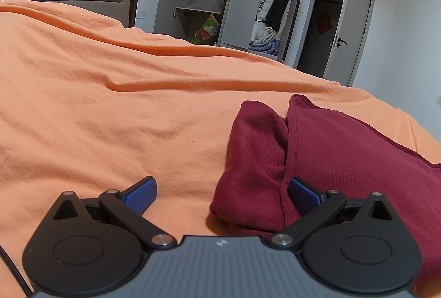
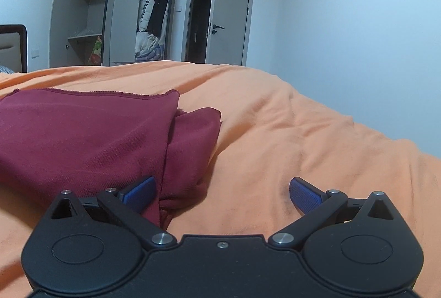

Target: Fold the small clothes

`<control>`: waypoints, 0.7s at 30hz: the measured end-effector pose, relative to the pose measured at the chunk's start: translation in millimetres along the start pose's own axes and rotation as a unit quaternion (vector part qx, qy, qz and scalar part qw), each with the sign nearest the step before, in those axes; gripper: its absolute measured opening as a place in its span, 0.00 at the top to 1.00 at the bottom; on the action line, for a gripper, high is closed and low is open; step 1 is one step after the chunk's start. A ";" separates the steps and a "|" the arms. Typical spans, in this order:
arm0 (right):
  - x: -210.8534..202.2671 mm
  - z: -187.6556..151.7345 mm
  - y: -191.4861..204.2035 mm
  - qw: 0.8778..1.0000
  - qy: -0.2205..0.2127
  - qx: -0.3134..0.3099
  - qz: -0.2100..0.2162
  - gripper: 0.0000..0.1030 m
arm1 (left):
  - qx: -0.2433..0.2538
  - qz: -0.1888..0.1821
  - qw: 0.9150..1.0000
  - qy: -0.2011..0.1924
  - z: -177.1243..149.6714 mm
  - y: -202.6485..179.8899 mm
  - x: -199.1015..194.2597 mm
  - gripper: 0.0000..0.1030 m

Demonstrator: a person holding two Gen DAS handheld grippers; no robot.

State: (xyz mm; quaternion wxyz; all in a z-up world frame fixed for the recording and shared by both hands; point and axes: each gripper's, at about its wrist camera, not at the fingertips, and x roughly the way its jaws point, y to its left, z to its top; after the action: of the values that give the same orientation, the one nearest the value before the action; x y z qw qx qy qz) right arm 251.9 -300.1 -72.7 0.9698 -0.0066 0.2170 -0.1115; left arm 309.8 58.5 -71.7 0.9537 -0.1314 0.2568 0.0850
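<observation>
Because the maroon garment (image 1: 344, 149) lies on the orange bed cover (image 1: 110, 105) with both side flaps tucked under, the left tool (image 1: 222, 192) and right tool (image 2: 222, 192) bracket its two near corners, jaws apart, seemingly ready to pinch them.

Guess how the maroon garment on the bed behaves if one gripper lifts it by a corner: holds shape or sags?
Probably sags: the maroon garment is soft knit, already folded and draped in layers. Folds would likely fall open, since only the orange bedcover supports them. Likely light; grippy ribbed surface, so slip looks unlikely.
</observation>
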 end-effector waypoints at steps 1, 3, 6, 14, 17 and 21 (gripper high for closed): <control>-0.7 0.4 -1.7 1.000 0.002 0.005 0.001 0.00 | 0.000 0.000 1.000 -0.001 -0.3 0.1 -0.1 0.00; -2.7 2.1 -3.8 1.000 0.001 0.012 0.002 0.00 | -0.001 -0.001 1.000 -0.002 -0.7 0.2 -0.3 0.00; -6.1 0.9 -3.6 1.000 -0.003 0.017 -0.004 0.01 | -0.003 -0.003 1.000 -0.004 -1.2 0.6 -0.3 0.00; -25.3 27.2 15.0 0.999 -0.045 0.025 -0.008 0.00 | -0.007 -0.008 1.000 -0.008 -2.1 2.3 -0.5 0.00; -13.3 51.3 37.6 0.999 -0.039 0.007 0.033 0.00 | -0.006 -0.007 1.000 -0.010 -2.4 1.5 0.0 0.00; 18.6 82.5 81.1 0.995 -0.022 -0.054 0.078 0.00 | -0.009 -0.009 1.000 -0.010 -2.4 1.7 -0.3 0.00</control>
State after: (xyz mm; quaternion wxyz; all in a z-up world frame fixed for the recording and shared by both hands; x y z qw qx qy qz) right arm 320.5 -228.1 -10.7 0.9782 -0.0448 0.2016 -0.0232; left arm 308.0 59.4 -73.9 0.9559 -0.1413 0.2448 0.0796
